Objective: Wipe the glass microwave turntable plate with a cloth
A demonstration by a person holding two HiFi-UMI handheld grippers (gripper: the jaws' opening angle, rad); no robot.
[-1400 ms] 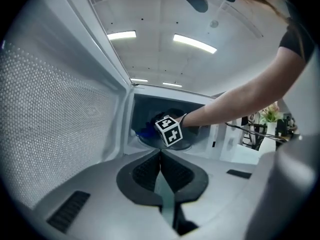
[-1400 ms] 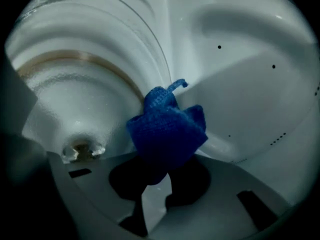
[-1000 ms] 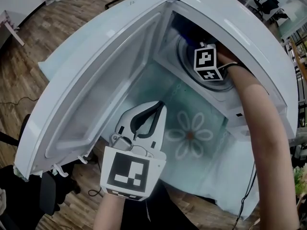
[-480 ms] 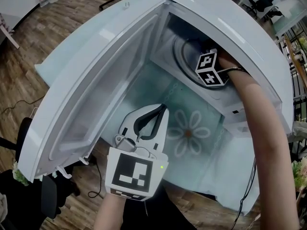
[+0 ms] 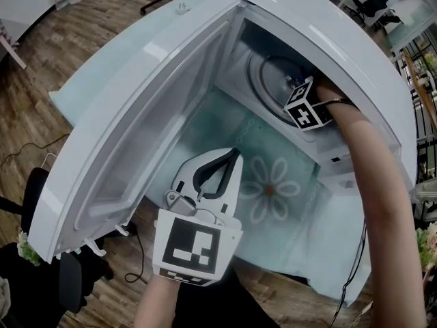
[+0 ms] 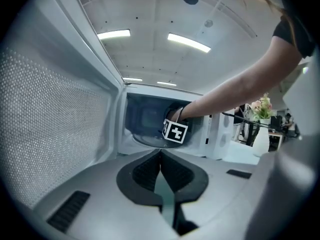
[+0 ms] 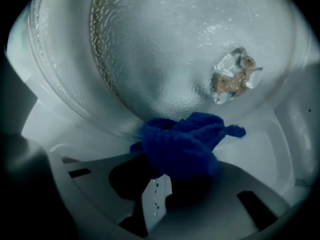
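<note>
The glass turntable plate [image 7: 165, 59] fills the right gripper view, lying inside the microwave cavity with a brownish crusty spot [image 7: 232, 78] on it. My right gripper [image 7: 176, 156] is shut on a bunched dark blue cloth [image 7: 182, 139], which presses on the plate's near rim. In the head view this gripper's marker cube [image 5: 304, 108] sits deep in the cavity over the plate [image 5: 268, 79]. My left gripper [image 5: 234, 154] hovers outside in front of the open microwave, jaws shut and holding nothing; its own view shows the tips [image 6: 160, 155] meeting, pointed at the cavity.
The white microwave door [image 5: 136, 128] stands swung open to the left. The microwave sits on a pale tablecloth with a daisy print [image 5: 270, 190]. A vase of flowers [image 6: 261, 131] stands to the right. Wooden floor and cables lie below.
The right gripper with the cloth has slid rightward and nearer across the plate inside the cavity. The left gripper has stayed nearly still.
</note>
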